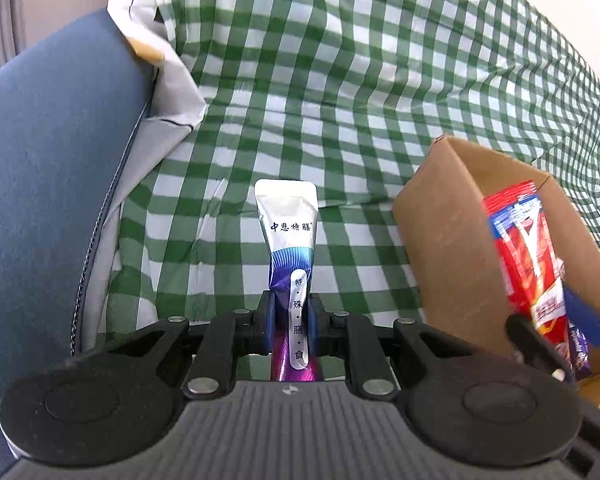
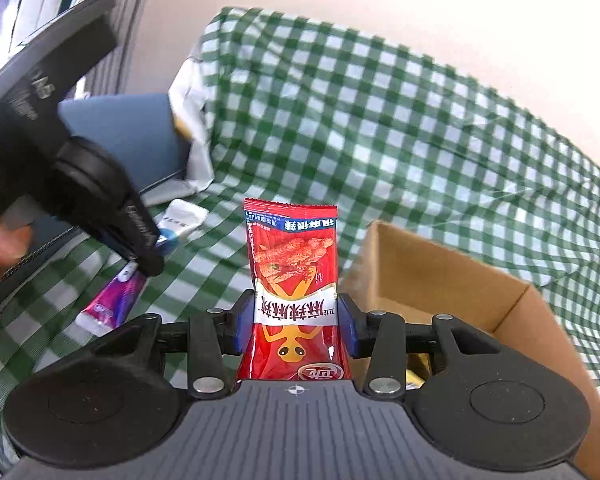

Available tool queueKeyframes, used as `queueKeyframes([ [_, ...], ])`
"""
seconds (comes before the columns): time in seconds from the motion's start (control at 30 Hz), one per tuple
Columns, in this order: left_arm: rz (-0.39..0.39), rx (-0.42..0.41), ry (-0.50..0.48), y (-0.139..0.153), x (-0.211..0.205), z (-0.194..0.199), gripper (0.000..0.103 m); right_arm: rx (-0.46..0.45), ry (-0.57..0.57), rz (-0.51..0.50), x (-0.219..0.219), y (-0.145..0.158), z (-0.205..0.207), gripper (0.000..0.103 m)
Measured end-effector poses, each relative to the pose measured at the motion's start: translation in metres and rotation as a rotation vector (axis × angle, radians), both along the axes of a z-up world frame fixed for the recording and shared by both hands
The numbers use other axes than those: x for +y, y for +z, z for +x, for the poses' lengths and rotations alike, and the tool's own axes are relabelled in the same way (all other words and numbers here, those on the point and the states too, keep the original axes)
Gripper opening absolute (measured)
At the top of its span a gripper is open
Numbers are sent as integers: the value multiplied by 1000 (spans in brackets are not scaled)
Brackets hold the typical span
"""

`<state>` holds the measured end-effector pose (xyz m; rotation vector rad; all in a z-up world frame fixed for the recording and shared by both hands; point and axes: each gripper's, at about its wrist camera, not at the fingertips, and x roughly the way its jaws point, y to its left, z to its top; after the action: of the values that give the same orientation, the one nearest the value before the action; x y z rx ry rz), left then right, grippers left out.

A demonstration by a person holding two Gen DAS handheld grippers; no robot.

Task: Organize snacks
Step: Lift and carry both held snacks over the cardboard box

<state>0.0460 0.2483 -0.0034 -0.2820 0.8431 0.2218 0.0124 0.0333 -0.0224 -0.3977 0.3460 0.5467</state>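
Each tool (image 1: 291, 322) clamping a snack packet (image 1: 290, 240).

cloth (image 1: 340, 80): green-and-white check, creased, draped over the seat and up the backrest.
cloth underside (image 1: 168, 92): pale grey-white, folded back at the left edge of the cloth.
cushion (image 1: 56, 168): blue-grey upholstery, left of the cloth; a dark seam runs along its edge.
wall (image 2: 380, 8): plain cream, behind the draped backrest.
curtain (image 1: 0, 12): grey vertical folds, far upper left in the left wrist view.
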Motion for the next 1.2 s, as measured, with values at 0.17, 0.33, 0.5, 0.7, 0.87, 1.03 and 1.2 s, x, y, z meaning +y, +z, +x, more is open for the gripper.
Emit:
queueKeyframes([
  [0.17, -6, -56, 2, 17, -9, 0, 17, -31, -28, 32, -21, 13, 9, 45],
  [0.33, 20, -85, -11, 28, -27, 6, 17, -44, -63, 57, -44, 22, 18, 45],
  [0.5, 25, -111, -38, 32, -44, 14, 17, -46, -100, 77, -66, 26, 27, 45],
  [0.7, 36, -139, -62, 35, -63, 20, 17, -57, -131, 96, -90, 30, 31, 45],
  [0.87, 28, -194, -70, 41, -77, 24, 17, -69, -153, 107, -108, 33, 36, 45],
  [1.03, 13, -286, -82, 50, -96, 25, 17, -77, -193, 135, -129, 37, 40, 45],
  [1.2, -5, -400, -132, 60, -122, 26, 17, -82, -251, 166, -145, 39, 46, 45],
])
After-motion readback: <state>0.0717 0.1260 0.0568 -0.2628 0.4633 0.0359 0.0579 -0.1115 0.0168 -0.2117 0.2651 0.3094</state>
